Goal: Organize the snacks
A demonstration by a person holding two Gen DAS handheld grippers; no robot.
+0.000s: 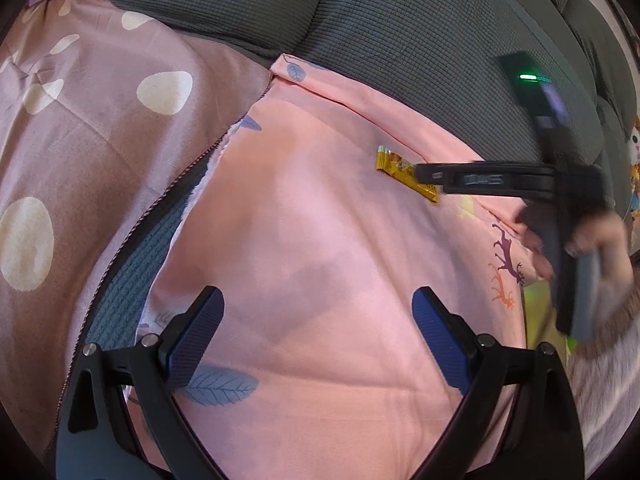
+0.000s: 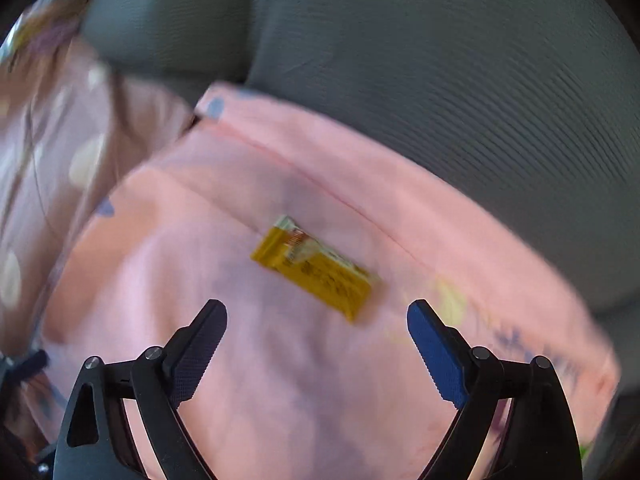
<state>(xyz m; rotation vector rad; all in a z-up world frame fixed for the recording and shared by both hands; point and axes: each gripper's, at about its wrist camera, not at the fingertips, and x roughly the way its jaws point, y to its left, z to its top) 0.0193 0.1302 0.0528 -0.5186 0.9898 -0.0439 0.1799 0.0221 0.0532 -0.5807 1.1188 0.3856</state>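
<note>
one yellow snack bar (image 2: pixel 314 268) lies loose mid-frame on the pink quilt (image 2: pixel 280 360), apparently just placed; right gripper (image 2: pixel 316 344) spread, empty; left gripper (image 1: pixel 318 334) spread, idle; any remaining snacks unseen.

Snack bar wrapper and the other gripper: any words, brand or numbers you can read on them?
Yellow snack bar: dark print on the wrapper, too blurred to read in either view.
Right gripper: raised lettering on its finger in the left wrist view, not legible.
Pink cover: leaf and deer pictures only, no text.

Pink leaf-print quilt (image 1: pixel 320 240), mauve spotted quilt (image 1: pixel 100 120) beside it, grey ribbed cushion (image 1: pixel 400 20) behind
</note>
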